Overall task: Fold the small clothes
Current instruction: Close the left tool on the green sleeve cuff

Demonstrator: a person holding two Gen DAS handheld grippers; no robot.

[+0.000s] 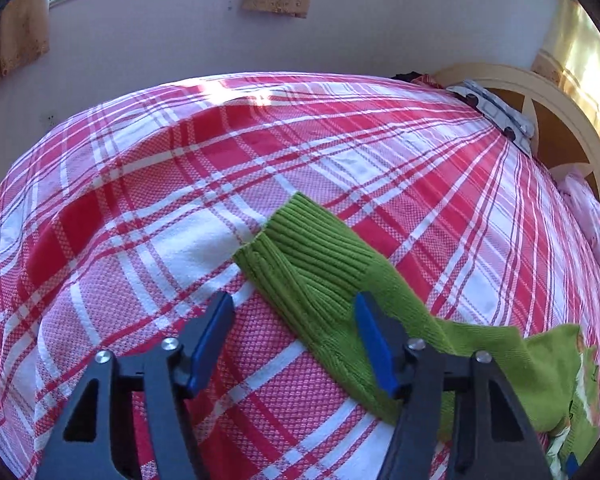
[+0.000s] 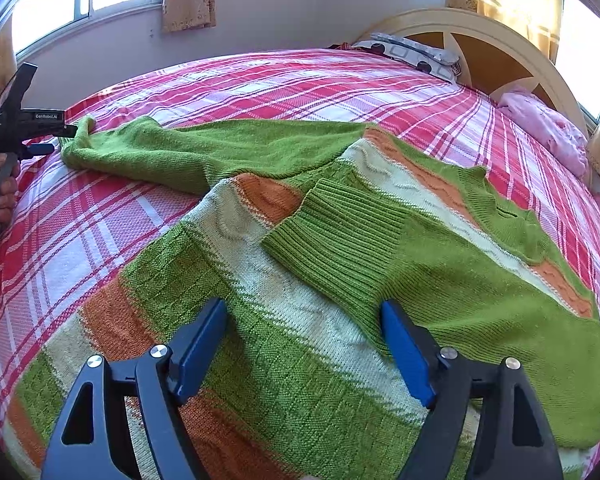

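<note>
left tongs (image 1: 294, 342) open over sleeve cuff (image 1: 300, 240) | right tongs (image 2: 304, 344) open above sweater (image 2: 284, 344) | plaid bedspread (image 1: 140, 184)

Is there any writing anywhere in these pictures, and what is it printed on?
"GenRobot.AI": white print on the black body of the left gripper, seen from the right wrist view.
A smaller white label further left on that body: too small to read.
The sweater and bedspread show no text.
</note>
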